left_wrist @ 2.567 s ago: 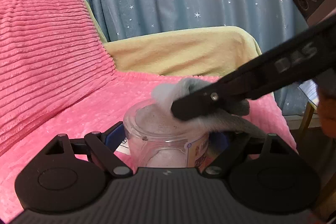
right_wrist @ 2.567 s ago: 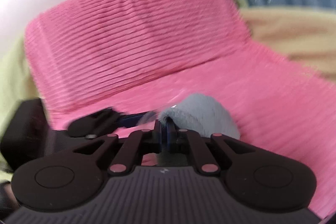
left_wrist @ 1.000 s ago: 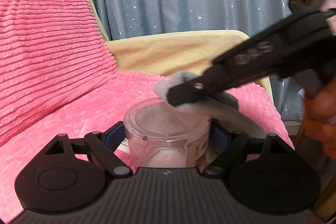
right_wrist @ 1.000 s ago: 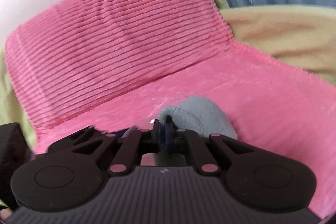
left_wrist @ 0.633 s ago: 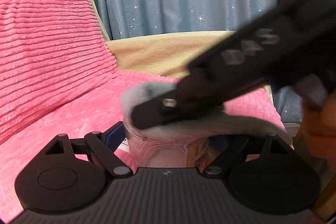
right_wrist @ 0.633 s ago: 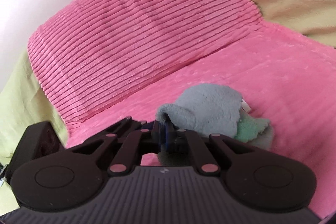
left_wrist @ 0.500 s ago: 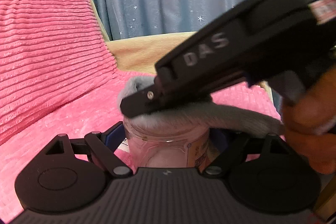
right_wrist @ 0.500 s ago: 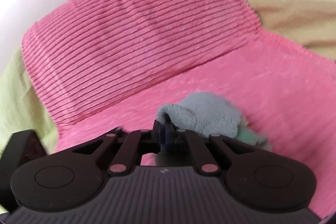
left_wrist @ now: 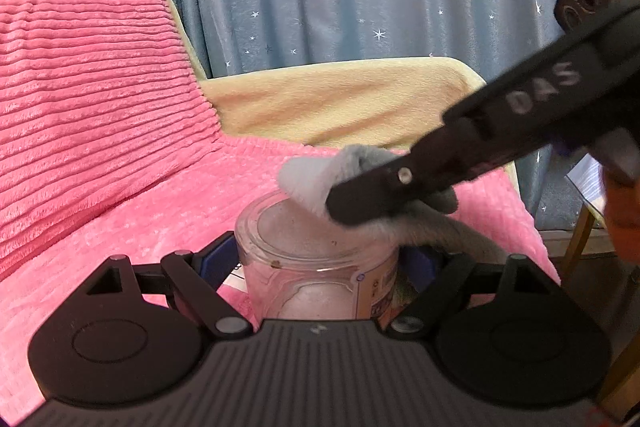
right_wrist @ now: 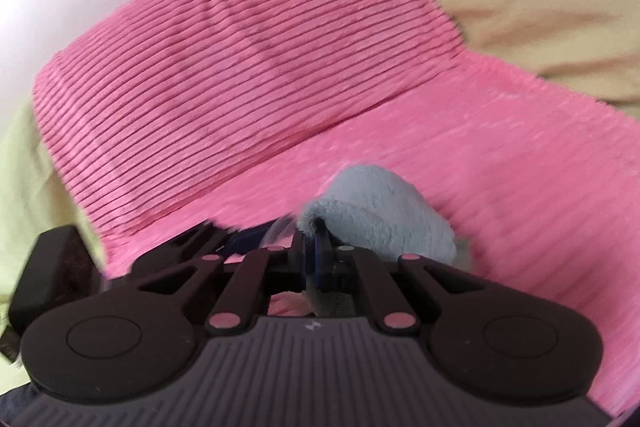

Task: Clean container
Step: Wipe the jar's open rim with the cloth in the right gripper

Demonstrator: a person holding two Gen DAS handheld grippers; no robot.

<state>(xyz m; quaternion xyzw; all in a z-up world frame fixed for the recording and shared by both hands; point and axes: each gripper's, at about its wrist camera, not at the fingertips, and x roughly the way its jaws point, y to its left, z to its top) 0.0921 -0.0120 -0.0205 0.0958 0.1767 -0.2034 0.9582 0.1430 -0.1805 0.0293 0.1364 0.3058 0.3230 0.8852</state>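
Right now the left hand-held gripper (left_wrist: pixel 320 267) is clamped on the clear container (left_wrist: pixel 316 251), its blue pads pressing the jar's two sides, so the jar is braced and cannot spin or slide while it is rubbed. The container stands upright just above the pink blanket (left_wrist: pixel 120 131) on the sofa, directly in front of the left wrist camera; whether it rests on the blanket or is lifted off it cannot be told. Its long axis runs straight up, and the flat, ringed end that faces the ceiling carries a few dark specks. A printed label wraps the side nearest the right pad.

The right hand-held gripper (right_wrist: pixel 316 247) comes in from the right, angled downward, with its fingers squeezed together on a grey cloth (right_wrist: pixel 380 215). A fold of that cloth bulges past the fingertips and presses onto the far right part of the jar's top, while the loose tail hangs down the jar's right side. Holding the cloth pinched with a padded wad in front probably lets the soft part, not the hard fingers, meet the plastic. The specks near the front edge look untouched, so wiping seems unfinished.
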